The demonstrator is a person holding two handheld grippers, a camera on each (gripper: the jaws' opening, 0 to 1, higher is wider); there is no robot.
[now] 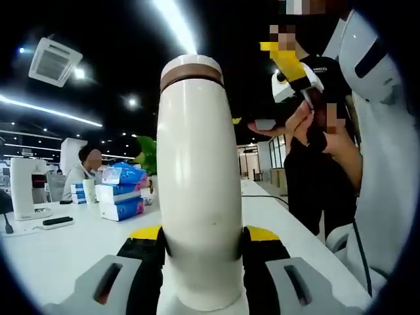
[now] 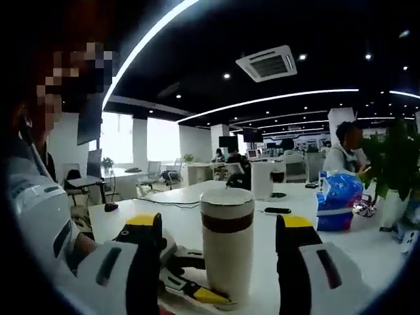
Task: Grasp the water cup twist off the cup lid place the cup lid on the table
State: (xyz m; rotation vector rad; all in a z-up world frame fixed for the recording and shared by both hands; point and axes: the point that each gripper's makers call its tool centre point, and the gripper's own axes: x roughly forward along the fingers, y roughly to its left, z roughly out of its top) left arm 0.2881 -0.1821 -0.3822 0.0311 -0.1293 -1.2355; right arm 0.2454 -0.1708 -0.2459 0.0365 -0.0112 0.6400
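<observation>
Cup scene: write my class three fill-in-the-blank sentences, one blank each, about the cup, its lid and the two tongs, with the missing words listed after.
1. The left tongs are shut on the ____.
2. The band under the lid of the cup is coloured ____.
3. The right tongs stand ____, with the cup between the jaws but not gripped.

Missing words: cup; brown; open
</observation>
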